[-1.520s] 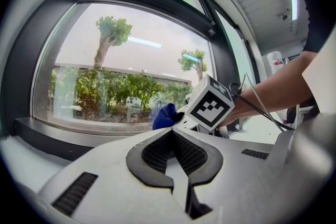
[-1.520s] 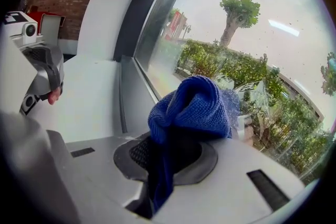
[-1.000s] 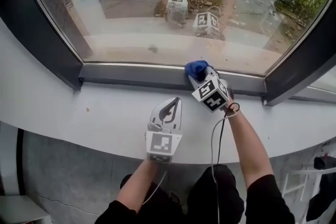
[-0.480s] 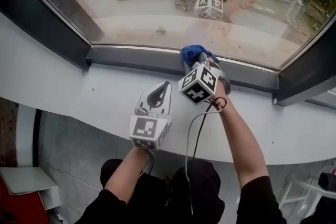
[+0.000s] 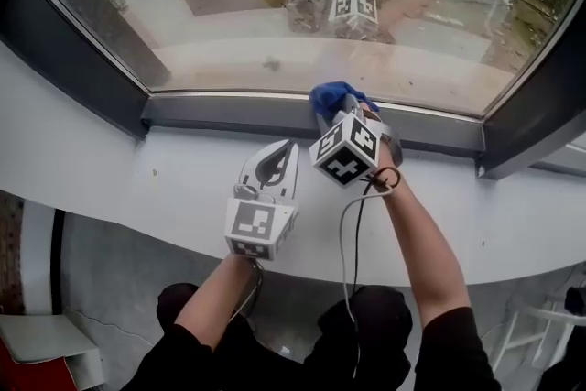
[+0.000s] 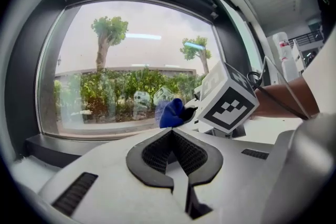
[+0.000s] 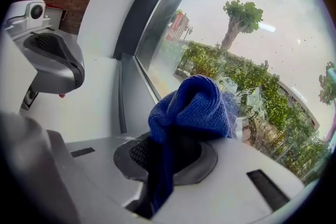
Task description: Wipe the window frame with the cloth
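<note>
Your right gripper [image 5: 343,116] clamps the blue cloth [image 5: 331,94] against the bottom rail of the dark window frame [image 5: 220,113]. Just below the frame, your left gripper [image 5: 277,162] sits over the white sill [image 5: 165,188], jaws together, empty.

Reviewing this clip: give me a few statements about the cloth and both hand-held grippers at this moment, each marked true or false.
1. The right hand-held gripper is shut on the blue cloth. True.
2. The cloth lies loose on the white sill. False: it is held at the dark lower window frame.
3. The left hand-held gripper holds a second cloth. False: its jaws are together with nothing between them.
4. The left hand-held gripper is over the sill. True.
</note>
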Tool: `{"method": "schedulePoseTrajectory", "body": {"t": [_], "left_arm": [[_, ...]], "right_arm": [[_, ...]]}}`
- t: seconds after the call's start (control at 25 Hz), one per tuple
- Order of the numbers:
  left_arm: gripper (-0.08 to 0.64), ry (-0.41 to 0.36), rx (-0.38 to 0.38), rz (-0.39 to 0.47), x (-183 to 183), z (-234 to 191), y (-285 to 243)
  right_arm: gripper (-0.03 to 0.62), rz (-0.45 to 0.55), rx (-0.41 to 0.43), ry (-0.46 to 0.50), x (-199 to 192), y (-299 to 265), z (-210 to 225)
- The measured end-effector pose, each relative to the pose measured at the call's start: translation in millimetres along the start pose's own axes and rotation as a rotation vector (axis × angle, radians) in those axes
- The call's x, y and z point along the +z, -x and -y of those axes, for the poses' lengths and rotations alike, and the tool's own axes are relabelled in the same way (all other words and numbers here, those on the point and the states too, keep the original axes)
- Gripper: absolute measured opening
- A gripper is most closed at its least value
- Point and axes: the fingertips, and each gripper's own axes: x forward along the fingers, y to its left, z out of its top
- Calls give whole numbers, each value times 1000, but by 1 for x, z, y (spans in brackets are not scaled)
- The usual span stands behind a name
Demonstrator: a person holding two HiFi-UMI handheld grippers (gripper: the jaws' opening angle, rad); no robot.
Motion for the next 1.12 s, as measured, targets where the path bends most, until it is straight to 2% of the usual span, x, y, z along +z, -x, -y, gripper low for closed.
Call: {"method": "schedulePoseTrajectory", "body": {"t": [0.16,0.28,0.56,0.76,1.12], "left_arm": [[6,-25,-61,-22,-8,-7,11],[6,-24,-92,-22,-7,-19,18],[6,-19,-107,-5,-4,-51,36],[6,-37,-151,12,4,-61,43],[6,33,-97,40,4,-93,51]], "right_arm": [[41,4,-20,16,12,-8,-9],[41,8,-1,33,30,-20,-21],[41,-11,43,-48,45,-33,-24],[41,-16,70,-72,47,-34,-26],[41,-24,65,-99,47,-33,-27]]}}
